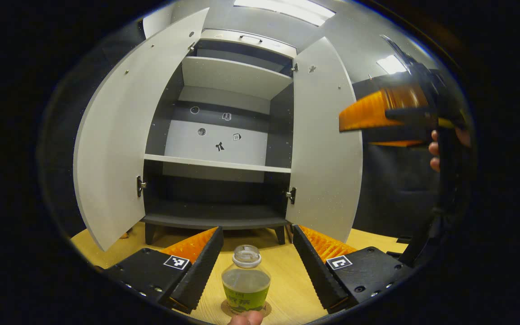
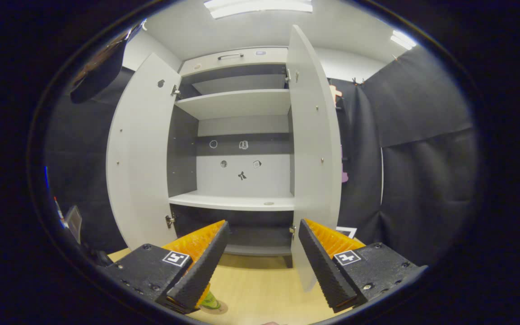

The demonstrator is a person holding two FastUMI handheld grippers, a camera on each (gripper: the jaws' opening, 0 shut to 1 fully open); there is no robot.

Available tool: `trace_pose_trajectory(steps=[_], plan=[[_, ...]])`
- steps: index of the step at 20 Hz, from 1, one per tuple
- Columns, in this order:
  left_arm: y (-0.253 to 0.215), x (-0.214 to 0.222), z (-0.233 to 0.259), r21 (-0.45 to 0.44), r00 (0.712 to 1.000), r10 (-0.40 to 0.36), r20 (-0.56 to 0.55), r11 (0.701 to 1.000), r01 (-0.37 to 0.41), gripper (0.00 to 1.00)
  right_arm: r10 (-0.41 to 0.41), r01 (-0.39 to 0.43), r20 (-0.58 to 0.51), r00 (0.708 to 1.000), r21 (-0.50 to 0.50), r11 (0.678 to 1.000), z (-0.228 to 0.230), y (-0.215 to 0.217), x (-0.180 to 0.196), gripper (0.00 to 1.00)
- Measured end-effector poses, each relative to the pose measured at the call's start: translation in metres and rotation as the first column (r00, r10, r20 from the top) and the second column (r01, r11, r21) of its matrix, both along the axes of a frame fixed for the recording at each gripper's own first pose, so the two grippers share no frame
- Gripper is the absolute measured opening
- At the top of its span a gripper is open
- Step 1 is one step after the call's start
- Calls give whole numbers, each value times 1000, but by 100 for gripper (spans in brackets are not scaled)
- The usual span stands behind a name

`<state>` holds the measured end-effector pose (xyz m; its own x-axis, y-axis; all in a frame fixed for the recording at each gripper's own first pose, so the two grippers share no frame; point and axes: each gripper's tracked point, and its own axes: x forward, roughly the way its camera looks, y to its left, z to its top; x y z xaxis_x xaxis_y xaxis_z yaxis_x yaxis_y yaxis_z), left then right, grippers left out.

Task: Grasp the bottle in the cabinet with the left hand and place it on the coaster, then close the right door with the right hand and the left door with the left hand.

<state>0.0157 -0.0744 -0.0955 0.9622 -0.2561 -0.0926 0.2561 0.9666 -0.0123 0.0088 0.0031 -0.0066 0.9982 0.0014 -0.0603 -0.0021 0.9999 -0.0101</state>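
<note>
**Legible markings: none confirmed**

You will find no readable word or number in either view. The clear plastic bottle with the green label [image 1: 246, 282] carries darker print on that label, too small and blurred to read. The black-and-white square marker tags on the left gripper [image 1: 255, 266] and the right gripper [image 2: 263, 261] show coded patterns, not text. The small dark stickers on the grey cabinet's back panel [image 1: 224, 140] are pictures or too small to tell.

A staged recording booth is standing in for a home: ahead of the gripper, a grey cabinet [image 2: 237, 149] is sitting with 2 doors open on a wooden tabletop [image 2: 260, 284], black cloth [image 2: 422, 149] is hanging to its right, and strip lights [image 2: 255, 6] are glowing overhead.
</note>
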Motion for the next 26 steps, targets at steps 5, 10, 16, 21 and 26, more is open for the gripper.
trace_pose_trajectory(steps=[5, 10, 16, 21, 26], plan=[[18, 8, 52, -52, 997, 75, -16, 996, -75, 94, 7, -7, 2, 1000, 86, 996, -16, -8, 0, 100], [55, 6, 66, -3, 982, 191, -7, 982, -191, 95, -17, 16, 1, 1000, 55, 998, -23, -39, 1, 99], [46, 1, 62, 9, 977, 214, 1, 977, -214, 95, -234, 240, 198, 952, -2, 971, 81, -163, -12, 100], [43, 0, 62, 38, 975, 220, 14, 975, -221, 95, -264, 260, 112, 958, 50, 964, 113, -206, 29, 98], [49, -2, 62, 62, 970, 243, 26, 968, -244, 95, -222, 217, 154, 963, 51, 975, 137, -204, 63, 100]])
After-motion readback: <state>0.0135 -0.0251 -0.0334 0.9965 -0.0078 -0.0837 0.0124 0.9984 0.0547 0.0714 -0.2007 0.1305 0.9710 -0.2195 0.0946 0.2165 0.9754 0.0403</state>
